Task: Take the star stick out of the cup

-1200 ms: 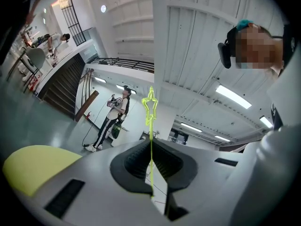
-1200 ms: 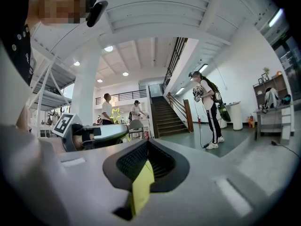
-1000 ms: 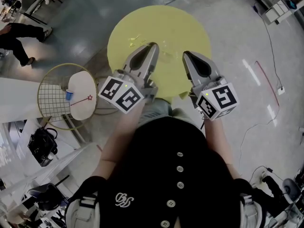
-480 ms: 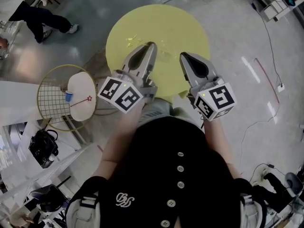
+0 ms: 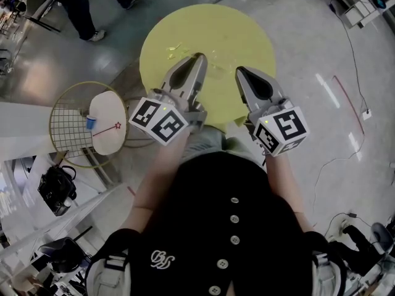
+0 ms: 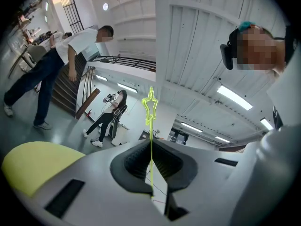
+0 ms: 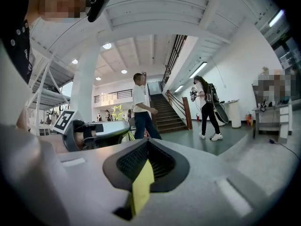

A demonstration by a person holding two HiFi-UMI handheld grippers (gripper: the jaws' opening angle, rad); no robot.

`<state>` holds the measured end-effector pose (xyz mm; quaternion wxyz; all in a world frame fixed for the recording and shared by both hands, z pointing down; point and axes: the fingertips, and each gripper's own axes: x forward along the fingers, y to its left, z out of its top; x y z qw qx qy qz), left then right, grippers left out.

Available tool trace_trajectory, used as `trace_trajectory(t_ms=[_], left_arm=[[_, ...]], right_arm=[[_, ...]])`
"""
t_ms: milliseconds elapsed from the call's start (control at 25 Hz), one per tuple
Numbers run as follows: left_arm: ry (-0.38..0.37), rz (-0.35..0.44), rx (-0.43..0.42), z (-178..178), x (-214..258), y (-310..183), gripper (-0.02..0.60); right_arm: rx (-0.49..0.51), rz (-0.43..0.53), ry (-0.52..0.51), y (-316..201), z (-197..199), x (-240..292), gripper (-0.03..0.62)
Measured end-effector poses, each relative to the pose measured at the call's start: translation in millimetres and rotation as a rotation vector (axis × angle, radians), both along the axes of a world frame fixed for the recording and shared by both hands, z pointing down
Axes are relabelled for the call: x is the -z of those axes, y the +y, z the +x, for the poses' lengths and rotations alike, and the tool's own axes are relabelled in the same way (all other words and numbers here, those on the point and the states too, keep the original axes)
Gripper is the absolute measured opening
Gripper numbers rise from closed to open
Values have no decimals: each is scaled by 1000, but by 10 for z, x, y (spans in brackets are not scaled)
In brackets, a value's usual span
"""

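The left tool (image 5: pixel 198 58) is reaching out over the round yellow bench (image 5: pixel 228 36) at the top middle of the head view. The right tool (image 5: pixel 240 71) is pointing out beside it, and the two are staying apart.

In the left gripper view, the left tool is clamping tight on the star stick (image 6: pixel 150 108). The thin yellow-green stem is running up through the closed jaws. The star outline is standing upright above them at centre frame, up in the air against the ceiling.

In the right gripper view, the right tool's jaws are sitting together and gripping nothing, with a slice of yellow showing through the slit below them.

Over at the left of the head view, a blue cup (image 5: pixel 91 123) is standing on a small white bench (image 5: pixel 108 113), and a red star stick (image 5: pixel 111 129) is lying just beside it.
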<state>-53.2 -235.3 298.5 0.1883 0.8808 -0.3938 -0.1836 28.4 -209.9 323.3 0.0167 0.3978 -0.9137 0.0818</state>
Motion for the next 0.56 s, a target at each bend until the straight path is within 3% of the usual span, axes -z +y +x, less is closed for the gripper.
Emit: trace_trajectory(t_ms=[560], left_arm=[[-8,-14,8,-130,-24,73,18]], right_arm=[[28,-16,-20,76,-100,-44,5]])
